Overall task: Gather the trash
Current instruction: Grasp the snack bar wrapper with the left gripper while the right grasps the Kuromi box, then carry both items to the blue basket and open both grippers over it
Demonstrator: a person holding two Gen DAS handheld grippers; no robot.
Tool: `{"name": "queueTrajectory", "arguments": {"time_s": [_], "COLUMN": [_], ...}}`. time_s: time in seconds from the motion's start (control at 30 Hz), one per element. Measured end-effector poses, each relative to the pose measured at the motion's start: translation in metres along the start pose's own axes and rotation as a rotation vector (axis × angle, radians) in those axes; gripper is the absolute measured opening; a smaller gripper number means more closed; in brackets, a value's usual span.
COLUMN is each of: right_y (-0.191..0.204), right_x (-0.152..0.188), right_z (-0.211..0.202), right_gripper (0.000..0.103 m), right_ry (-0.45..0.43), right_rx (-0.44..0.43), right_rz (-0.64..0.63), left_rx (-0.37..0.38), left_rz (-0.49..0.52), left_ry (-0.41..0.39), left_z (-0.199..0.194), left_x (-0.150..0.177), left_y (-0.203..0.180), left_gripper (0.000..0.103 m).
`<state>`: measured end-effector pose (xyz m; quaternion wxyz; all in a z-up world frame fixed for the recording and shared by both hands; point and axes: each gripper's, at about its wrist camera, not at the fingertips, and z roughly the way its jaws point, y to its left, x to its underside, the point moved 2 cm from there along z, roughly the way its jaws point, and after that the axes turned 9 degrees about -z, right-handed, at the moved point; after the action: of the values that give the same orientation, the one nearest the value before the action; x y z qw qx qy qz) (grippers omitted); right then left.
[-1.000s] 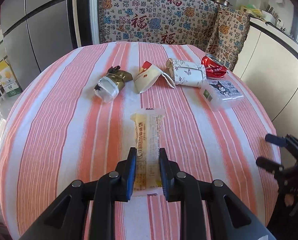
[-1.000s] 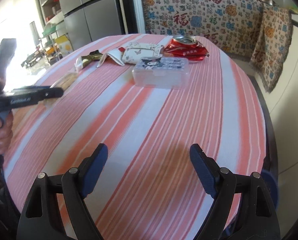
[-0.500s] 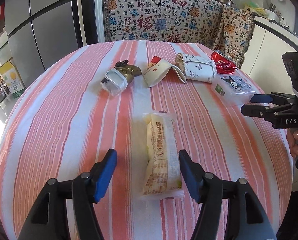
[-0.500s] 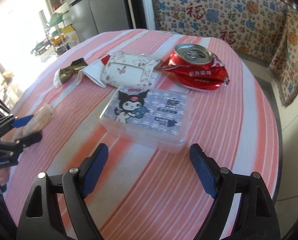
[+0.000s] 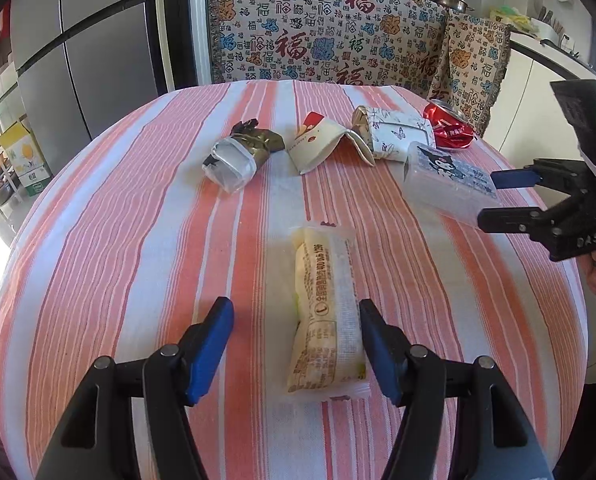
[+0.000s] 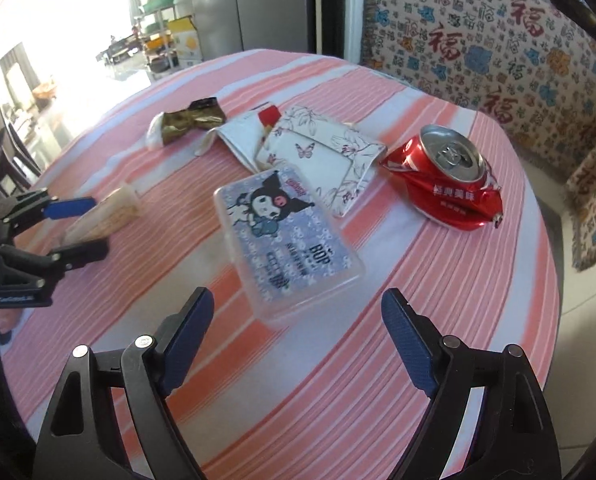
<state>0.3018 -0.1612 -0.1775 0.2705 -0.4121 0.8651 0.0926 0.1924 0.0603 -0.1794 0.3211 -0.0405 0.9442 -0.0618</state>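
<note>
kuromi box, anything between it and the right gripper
Nothing visible does. The right gripper is open, and only bare striped tablecloth lies between its fingers and the near edge of the kuromi box. The crushed red can sits off to the box's right.

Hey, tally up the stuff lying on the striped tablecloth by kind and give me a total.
Crushed red can: 1
Clear plastic cartoon box: 1
Yellowish sealed snack packet: 1
Butterfly-print pouch: 1
Flattened paper cup: 1
Gold wrapper with white cup: 1
Total: 6
</note>
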Motion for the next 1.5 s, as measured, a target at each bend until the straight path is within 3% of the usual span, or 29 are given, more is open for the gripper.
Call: {"name": "queueTrajectory", "arguments": {"time_s": [0.13, 0.2, 0.27, 0.5, 0.6, 0.7, 0.9, 1.5], "right_y": [-0.001, 0.003, 0.006, 0.015, 0.036, 0.057, 0.069, 0.073], "right_x": [-0.01, -0.012, -0.011, 0.038, 0.057, 0.064, 0.07, 0.074], "right_z": [0.02, 0.022, 0.016, -0.015, -0.03, -0.037, -0.031, -0.03], "right_gripper": [0.087, 0.076, 0.075, 0.074, 0.072, 0.081, 0.093, 0.093], "right_ry": [0.028, 0.026, 0.007, 0.042, 0.019, -0.025, -0.089, -0.098], "right_rx": [-0.023, -0.027, -0.028, 0.13, 0.112, 0.07, 0.161, 0.196], "right_rz": [-0.014, -0.013, 0.01, 0.172, 0.217, 0.224, 0.224, 0.234], "left_rx": [-0.004, -0.007, -0.006, -0.011, -0.017, -0.016, -0.01, -0.009], "left_rz": [0.004, 0.006, 0.006, 0.011, 0.015, 0.015, 0.011, 0.011], "left_ry": [-0.001, 0.0, 0.0, 0.0, 0.0, 0.0, 0.0, -0.001], "left_z": [0.001, 0.001, 0.001, 0.003, 0.004, 0.005, 0.005, 0.004], "left_x": [0.001, 0.001, 0.001, 0.0, 0.0, -0.001, 0.0, 0.001], "left_y": [-0.001, -0.002, -0.002, -0.002, -0.002, -0.002, -0.001, -0.001], "left_gripper": [0.065, 0.065, 0.065, 0.066, 0.066, 0.066, 0.067, 0.067]}}
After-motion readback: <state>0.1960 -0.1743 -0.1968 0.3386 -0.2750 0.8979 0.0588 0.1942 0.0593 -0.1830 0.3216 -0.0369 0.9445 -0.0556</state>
